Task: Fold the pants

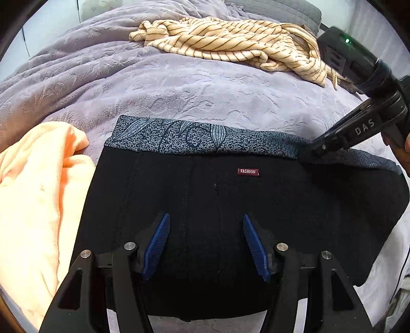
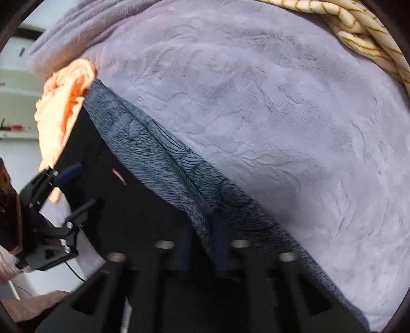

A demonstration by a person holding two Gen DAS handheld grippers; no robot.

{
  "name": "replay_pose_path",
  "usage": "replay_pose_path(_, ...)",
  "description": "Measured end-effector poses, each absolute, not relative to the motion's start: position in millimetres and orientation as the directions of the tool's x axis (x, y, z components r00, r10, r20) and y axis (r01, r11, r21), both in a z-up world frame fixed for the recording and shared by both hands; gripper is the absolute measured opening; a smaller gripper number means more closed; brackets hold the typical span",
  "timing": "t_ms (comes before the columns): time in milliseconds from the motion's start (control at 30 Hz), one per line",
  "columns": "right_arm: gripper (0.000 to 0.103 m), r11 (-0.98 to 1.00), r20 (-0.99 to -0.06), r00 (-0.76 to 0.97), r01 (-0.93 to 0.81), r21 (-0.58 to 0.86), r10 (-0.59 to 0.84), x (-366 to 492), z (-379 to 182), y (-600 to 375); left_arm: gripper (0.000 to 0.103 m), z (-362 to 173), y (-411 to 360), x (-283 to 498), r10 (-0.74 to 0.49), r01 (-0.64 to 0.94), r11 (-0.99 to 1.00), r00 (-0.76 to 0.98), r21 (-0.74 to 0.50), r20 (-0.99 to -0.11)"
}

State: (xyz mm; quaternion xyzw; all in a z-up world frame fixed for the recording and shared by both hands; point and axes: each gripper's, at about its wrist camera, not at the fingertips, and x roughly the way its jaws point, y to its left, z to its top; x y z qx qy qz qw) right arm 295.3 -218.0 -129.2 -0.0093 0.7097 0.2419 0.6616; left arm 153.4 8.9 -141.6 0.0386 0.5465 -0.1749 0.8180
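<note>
Covering the bed from edge to edge, the lilac plush blanket (image 1: 179, 84) is the surface under everything. On it lie the black pants (image 1: 230, 217), folded into a broad slab directly ahead of me, with the speckled blue-grey waistband (image 1: 179, 139) along the far edge. A small maroon FASHION label (image 1: 248, 171) sits just below the waistband, right of centre.

A crumpled cream striped garment (image 1: 230, 43) lies well apart at the far side of the blanket, near a grey pillow (image 1: 282, 10). A peach cloth (image 1: 38, 192) is heaped just beside the left edge of the pants and touches it; from the right wrist view this cloth (image 2: 66, 102) hides the far corner of the pants.

My left gripper (image 1: 206, 243) hovers over the near half of the pants with its blue ribbed pads (image 1: 156, 246) spread wide, holding nothing.

My right gripper (image 1: 307, 153) comes in from the right, its tip down on the right end of the waistband. In its own view the picture is blurred and the fingers are dark against dark fabric (image 2: 202, 251); they stand near each other at the waistband edge, but I cannot tell whether they have closed on it. The gripper body hides the cloth directly beneath it.
</note>
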Motion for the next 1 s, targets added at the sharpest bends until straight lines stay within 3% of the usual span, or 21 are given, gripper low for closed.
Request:
replay_pose_path(100, 0.005, 0.88, -0.951, -0.075, -0.363, 0.307, 0.3, 319.1, -114.6, -214.9, 0.061, -139.6, 17.5, 160.6, -0.264, 0.306, 0.939, 0.341, -0.159, -0.903)
replay_pose_path(200, 0.005, 0.897, -0.956, -0.109, -0.331, 0.293, 0.272, 333.5, -139.1, -214.5, 0.061, -145.8, 11.8, 165.7, -0.234, 0.313, 0.942, 0.343, -0.124, -0.91)
replay_pose_path(467, 0.018, 0.892, -0.894, 0.091, -0.166, 0.42, 0.438, 266.8, -86.3, -264.1, 0.061, -121.3, -12.5, 187.6, -0.237, 0.347, 0.932, 0.354, -0.109, -0.905)
replay_pose_path(600, 0.018, 0.954, -0.951, 0.076, -0.053, 0.296, 0.3, 250.9, -121.2, -296.7, 0.061, -153.5, -16.9, 233.1, -0.14, 0.269, 0.962, 0.325, -0.051, -0.935)
replay_pose_path(700, 0.014, 0.962, -0.958, 0.165, 0.104, 0.253, 0.234, 260.9, -133.6, -347.1, 0.061, -166.7, -8.0, 258.3, -0.125, 0.229, 0.972, 0.332, -0.048, -0.935)
replay_pose_path(800, 0.02, 0.932, -0.968, 0.235, 0.322, 0.168, 0.093, 258.2, -123.1, -413.3, 0.061, -162.8, 0.6, 273.0, 0.02, 0.17, 0.981, 0.366, 0.088, -0.93)
replay_pose_path(900, 0.021, 0.842, -0.91, 0.306, 0.376, 0.386, 0.28, 227.1, -101.3, -442.5, 0.061, -148.5, 19.8, 270.5, -0.001, 0.11, 0.993, 0.334, 0.038, -0.943)
replay_pose_path(1000, 0.025, 0.779, -0.849, 0.312, 0.351, 0.52, 0.426, 174.5, -85.0, -428.3, 0.061, -130.7, 17.4, 241.4, -0.038, 0.168, 0.986, 0.332, 0.019, -0.942)
